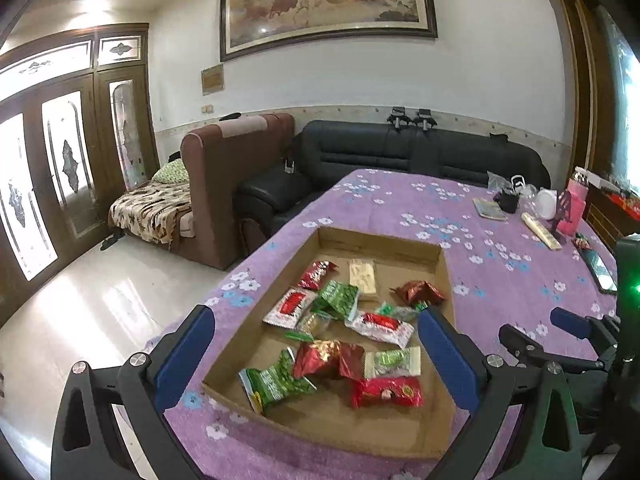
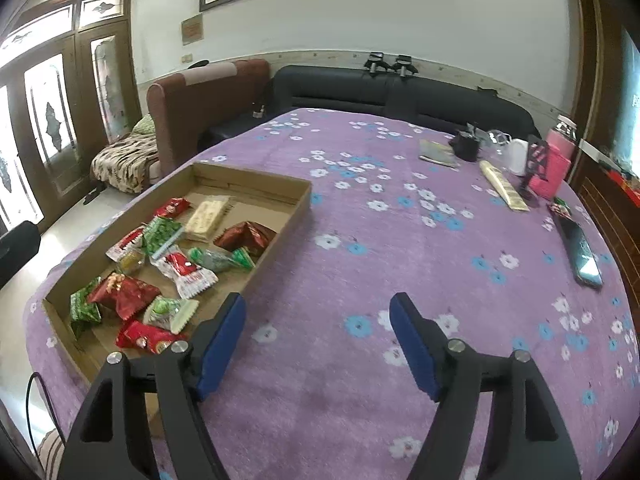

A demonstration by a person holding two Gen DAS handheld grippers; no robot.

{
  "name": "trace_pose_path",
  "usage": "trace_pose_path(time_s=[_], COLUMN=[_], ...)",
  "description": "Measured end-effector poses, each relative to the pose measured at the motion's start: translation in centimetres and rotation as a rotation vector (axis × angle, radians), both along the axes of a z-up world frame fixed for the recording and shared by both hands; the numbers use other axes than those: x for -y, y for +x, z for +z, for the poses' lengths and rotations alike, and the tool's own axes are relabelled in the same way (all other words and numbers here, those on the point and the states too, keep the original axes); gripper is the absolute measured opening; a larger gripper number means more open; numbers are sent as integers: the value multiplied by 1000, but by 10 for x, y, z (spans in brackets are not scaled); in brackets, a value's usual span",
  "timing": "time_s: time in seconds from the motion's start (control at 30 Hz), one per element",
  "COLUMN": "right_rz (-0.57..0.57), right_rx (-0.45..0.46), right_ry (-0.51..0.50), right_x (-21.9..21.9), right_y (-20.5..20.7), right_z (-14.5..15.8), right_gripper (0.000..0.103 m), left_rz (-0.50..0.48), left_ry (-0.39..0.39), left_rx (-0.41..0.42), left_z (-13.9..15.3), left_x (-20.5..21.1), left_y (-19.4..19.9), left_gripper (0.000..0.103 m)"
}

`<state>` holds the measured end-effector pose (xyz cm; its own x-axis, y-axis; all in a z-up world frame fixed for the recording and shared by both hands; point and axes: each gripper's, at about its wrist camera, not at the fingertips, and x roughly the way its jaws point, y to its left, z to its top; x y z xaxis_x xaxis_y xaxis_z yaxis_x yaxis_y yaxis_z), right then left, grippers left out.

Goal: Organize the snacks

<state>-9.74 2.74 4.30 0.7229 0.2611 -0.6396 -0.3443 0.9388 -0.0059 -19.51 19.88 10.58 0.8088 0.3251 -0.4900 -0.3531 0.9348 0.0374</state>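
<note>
A purple flowered tablecloth (image 2: 360, 240) covered the table, with sofas and a framed painting behind. We held the left gripper (image 1: 316, 344) tilted downward above the near end of the cardboard tray (image 1: 380, 246), jaws spread wide and empty. The right gripper (image 2: 318, 330) was angled down over bare cloth just beside the tray's right wall, released, nothing between its pads. The tray's long axis ran away from us toward the sofas; wrapped snacks (image 1: 332, 360) lay scattered inside, its far end bare. A phone (image 2: 582, 256) lay near the table's right edge, well apart.
</note>
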Motion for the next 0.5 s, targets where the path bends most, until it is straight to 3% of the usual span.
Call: trace_pose_path(time_s=[0.5], right_rz=[-34], right_rx=[-16], right_ry=[-15], right_x=[9], right_y=[-9], right_z=[-8], right_gripper=[77], left_rz=[-6], left_ry=[-3], left_rx=[-19], left_z=[-5], left_x=[8], left_y=[-4], left_gripper=[102])
